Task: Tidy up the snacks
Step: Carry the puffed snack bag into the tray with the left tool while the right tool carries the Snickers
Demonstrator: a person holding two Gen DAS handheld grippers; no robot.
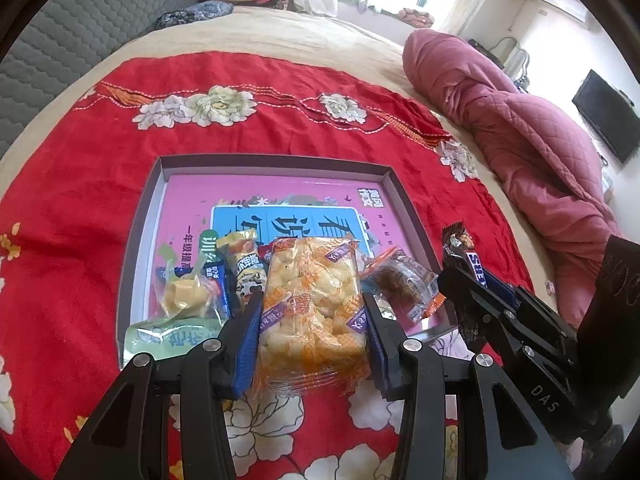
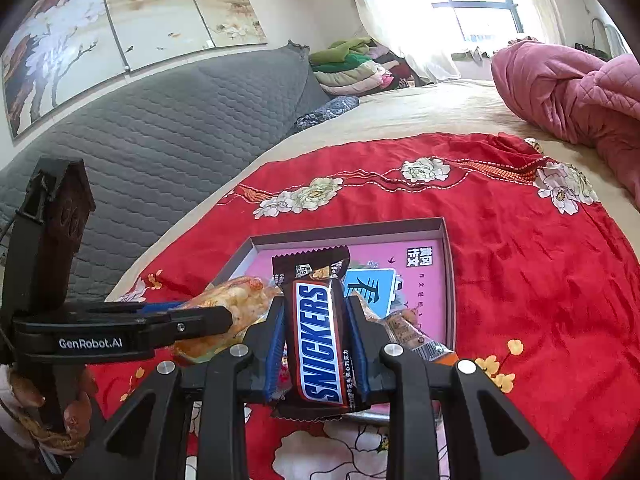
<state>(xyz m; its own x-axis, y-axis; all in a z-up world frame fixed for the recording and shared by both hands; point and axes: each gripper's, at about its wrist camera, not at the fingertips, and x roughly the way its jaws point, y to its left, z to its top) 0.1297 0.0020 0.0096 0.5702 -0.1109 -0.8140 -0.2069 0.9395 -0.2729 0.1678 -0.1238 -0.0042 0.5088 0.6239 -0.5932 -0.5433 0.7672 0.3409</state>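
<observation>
My left gripper [image 1: 312,308] is shut on a clear orange-printed pack of puffed rice cake [image 1: 312,300], held over the near edge of a shallow grey box [image 1: 276,160] lined with a pink book. Several snacks lie in the box: a yellow sweet [image 1: 184,296], a small dark blue packet [image 1: 219,280], a brown cake in clear wrap [image 1: 404,280] and a pale green pouch [image 1: 168,338] at the near rim. My right gripper [image 2: 316,312] is shut on a Snickers bar [image 2: 320,340], held upright above the box [image 2: 450,280]. In the left wrist view the right gripper [image 1: 464,276] and bar [image 1: 466,248] are at the right.
The box rests on a red floral cloth [image 1: 80,200] spread over a beige bed. A pink quilt [image 1: 520,140] is bunched at the right. A grey padded headboard [image 2: 160,120] and folded clothes [image 2: 352,68] stand behind. A hand [image 2: 76,408] grips the left tool's handle.
</observation>
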